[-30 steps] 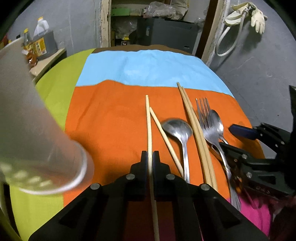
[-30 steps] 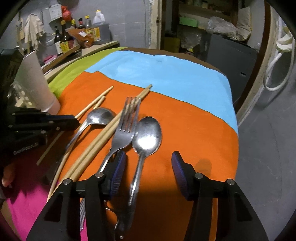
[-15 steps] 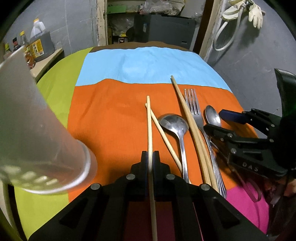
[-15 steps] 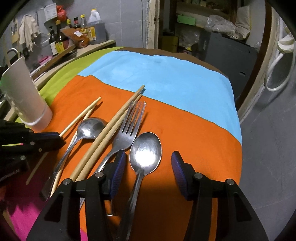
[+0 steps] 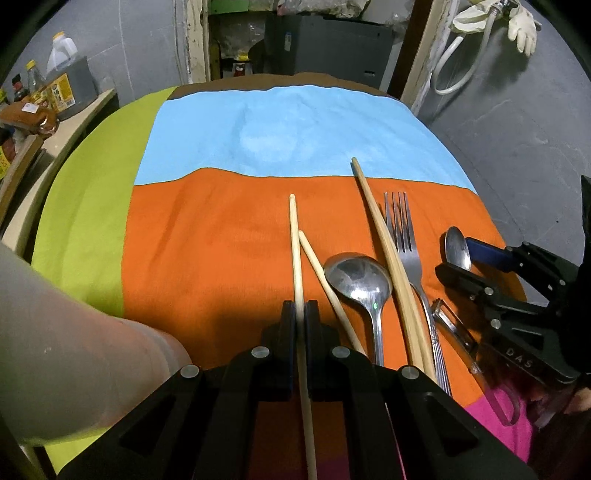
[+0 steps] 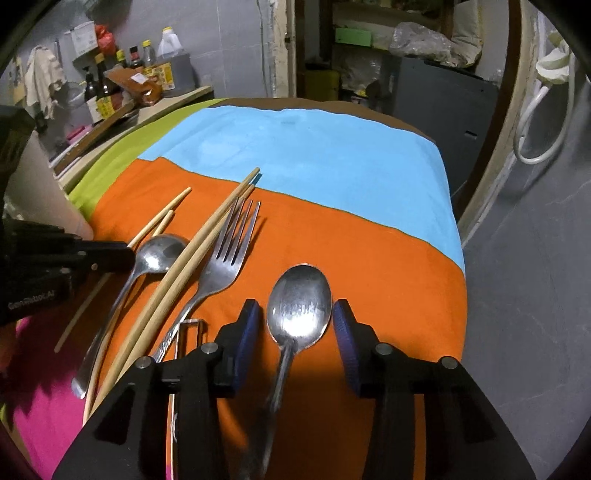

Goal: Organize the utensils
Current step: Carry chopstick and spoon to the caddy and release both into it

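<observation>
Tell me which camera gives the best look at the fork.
Right wrist view: the fork shows tines, neck and much of its handle, unobstructed, beside the long chopsticks. The left wrist view also shows the fork, narrower, its lower handle crowded by chopsticks and the peeler.

Gray walls [image 5: 517, 122] stand all around. A shelf [image 6: 122, 110] with bottles [image 6: 105, 96] is on the left. Gloves [image 5: 521, 22] hang up high.
</observation>
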`<state>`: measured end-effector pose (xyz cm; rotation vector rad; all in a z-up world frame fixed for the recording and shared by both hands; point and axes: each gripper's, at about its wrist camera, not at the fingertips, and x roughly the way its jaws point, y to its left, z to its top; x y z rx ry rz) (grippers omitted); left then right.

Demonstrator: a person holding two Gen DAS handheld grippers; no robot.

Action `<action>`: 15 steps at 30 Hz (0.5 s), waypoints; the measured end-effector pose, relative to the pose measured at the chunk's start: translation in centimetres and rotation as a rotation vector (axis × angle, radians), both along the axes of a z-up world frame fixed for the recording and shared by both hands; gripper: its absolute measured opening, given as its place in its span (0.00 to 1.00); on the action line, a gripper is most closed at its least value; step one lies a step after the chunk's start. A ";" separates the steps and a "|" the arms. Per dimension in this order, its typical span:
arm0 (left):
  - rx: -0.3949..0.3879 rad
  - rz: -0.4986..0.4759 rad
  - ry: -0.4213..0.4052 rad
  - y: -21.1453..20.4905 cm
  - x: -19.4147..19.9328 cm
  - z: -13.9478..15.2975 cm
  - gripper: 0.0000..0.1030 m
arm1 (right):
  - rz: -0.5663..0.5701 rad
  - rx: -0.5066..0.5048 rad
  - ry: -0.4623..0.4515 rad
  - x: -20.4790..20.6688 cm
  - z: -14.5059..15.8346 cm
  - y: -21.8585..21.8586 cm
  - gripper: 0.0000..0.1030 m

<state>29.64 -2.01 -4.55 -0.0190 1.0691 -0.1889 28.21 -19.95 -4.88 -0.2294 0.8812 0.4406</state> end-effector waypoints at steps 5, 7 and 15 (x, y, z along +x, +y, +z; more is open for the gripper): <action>-0.038 0.011 -0.032 0.0 -1.1 0.2 0.03 | -0.036 0.051 -0.003 0.1 0.1 -0.6 0.31; -0.052 0.015 -0.079 0.0 -2.2 0.8 0.02 | -0.045 0.096 -0.019 -0.5 0.6 -1.2 0.31; -0.136 0.021 -0.434 0.6 -8.6 5.5 0.02 | -0.027 0.212 -0.332 -6.9 5.6 -1.5 0.31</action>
